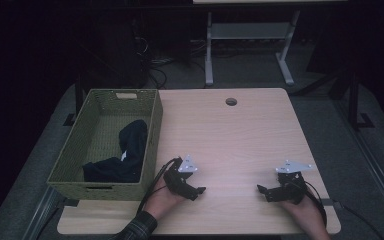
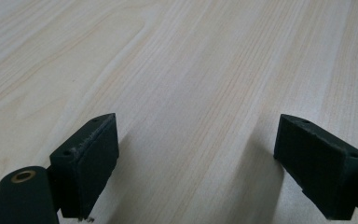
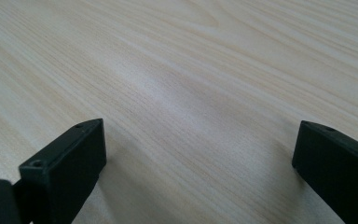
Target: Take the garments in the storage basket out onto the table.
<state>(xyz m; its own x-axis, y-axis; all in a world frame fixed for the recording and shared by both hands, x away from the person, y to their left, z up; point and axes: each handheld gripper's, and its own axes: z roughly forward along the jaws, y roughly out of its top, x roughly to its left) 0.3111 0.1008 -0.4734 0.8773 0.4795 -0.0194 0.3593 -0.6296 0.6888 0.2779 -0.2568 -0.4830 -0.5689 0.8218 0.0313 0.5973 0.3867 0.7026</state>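
My left gripper [image 1: 198, 191] rests low over the light wooden table [image 1: 240, 135] near its front edge, right of the basket. Its jaws stand wide apart with nothing between them, and its own view has the left gripper [image 2: 196, 154] over bare wood. My right gripper [image 1: 263, 191] sits near the front right of the table and points left toward the other one. It is open and empty too, and the right gripper [image 3: 198, 158] has only wood grain beyond its jaws. A dark garment [image 1: 125, 155] lies bunched in the green woven basket [image 1: 75, 145].
The green basket stands on the table's left part, its right wall close to my left hand. A round cable hole [image 1: 231, 101] sits near the table's far edge. Beyond the table, a white desk frame [image 1: 245, 45] stands on the dark floor.
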